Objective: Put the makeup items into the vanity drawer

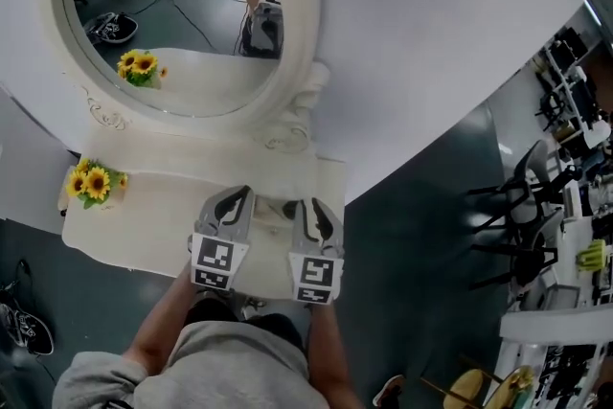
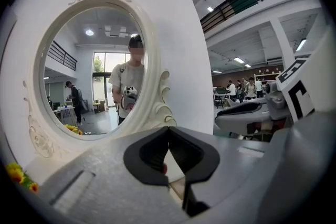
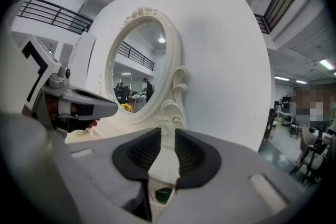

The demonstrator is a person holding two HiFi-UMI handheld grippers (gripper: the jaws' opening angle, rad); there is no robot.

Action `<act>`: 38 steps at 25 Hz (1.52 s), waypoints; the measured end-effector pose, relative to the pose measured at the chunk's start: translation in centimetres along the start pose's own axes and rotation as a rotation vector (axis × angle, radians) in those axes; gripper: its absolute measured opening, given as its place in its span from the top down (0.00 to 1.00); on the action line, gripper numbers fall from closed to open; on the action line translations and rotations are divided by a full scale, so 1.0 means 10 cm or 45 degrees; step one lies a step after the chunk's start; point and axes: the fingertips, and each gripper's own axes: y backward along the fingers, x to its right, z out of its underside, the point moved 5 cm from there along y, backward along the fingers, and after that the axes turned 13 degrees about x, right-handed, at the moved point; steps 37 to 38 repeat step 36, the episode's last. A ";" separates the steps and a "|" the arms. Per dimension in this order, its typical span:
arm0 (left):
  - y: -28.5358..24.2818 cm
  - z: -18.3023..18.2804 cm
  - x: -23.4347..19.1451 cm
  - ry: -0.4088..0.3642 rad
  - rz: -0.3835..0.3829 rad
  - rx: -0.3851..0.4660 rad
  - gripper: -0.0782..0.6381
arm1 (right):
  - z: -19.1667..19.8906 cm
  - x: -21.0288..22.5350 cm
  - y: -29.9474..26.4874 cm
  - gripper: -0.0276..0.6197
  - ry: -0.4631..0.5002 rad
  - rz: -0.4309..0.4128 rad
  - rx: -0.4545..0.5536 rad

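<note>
- Seems a reach for the next makeup item, with both tools held empty above the vanity (image 1: 144,235). Tip the noses down first, aimed for now at the mirror (image 1: 182,5) rather than the tabletop.
- Spread the right gripper (image 3: 168,136) wider before closing in; for now only a narrow gap between its pads, nothing clamped.
- Open the left gripper (image 2: 168,129) too if needed, its pads meeting tip to tip on nothing.
- Steer clear of the sunflowers (image 1: 93,182) at the tabletop's left end.
- Only in the head view: both grippers side by side over the tabletop's front edge, the drawer probably hidden beneath them and the person's torso. No makeup item plainly made out there.
- Only in the right gripper view: a small dark green thing (image 3: 163,194) low behind the jaws, too little shown to name.
- Only in the left gripper view: the person reflected in the mirror.
</note>
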 end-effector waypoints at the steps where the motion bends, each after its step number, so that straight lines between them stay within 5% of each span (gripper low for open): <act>1: 0.02 -0.03 -0.01 -0.005 -0.003 0.011 0.88 | -0.05 0.00 0.02 0.83 0.009 0.002 0.022; 5: 0.14 -0.12 -0.01 -0.005 -0.027 0.042 0.88 | -0.20 -0.03 0.15 0.95 0.024 0.003 0.082; 38: 0.25 -0.20 0.08 -0.003 -0.066 0.060 0.88 | -0.24 -0.06 0.24 0.95 0.017 -0.044 0.112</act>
